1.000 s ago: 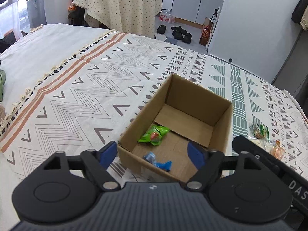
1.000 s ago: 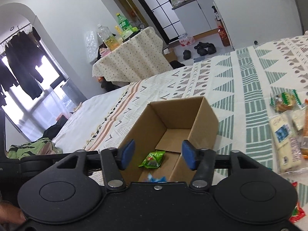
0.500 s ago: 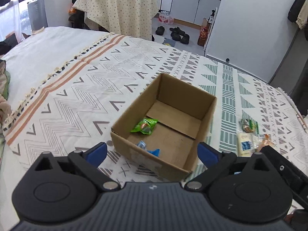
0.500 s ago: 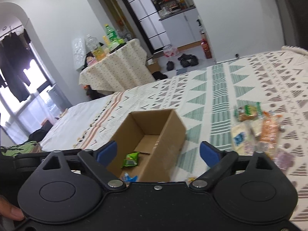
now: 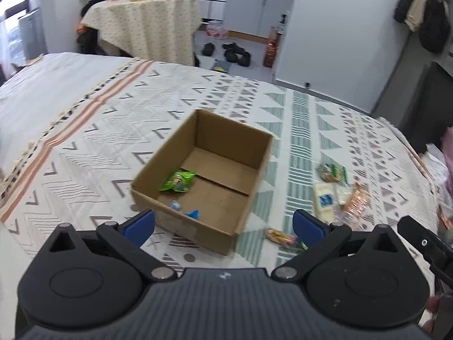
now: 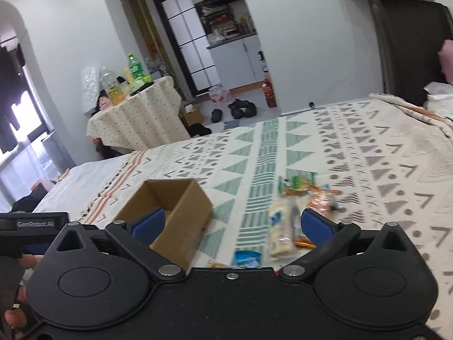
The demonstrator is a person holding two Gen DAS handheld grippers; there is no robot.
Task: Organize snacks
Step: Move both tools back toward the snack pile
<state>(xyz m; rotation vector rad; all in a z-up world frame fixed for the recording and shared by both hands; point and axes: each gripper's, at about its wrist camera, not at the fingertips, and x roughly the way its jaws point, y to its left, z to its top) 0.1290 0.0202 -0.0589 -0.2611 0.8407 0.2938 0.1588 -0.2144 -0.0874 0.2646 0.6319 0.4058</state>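
Both grippers (image 5: 223,223) (image 6: 230,225) backed off, jaws just opened, empty (left view alone shows 2 snacks (image 5: 178,181) boxed).

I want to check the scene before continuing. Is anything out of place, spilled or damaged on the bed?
Nothing looks spilled or damaged. The cardboard box stands upright on the bedspread, holding a green packet and a blue packet. Several snack packets lie loose beside the box, not yet inside it.
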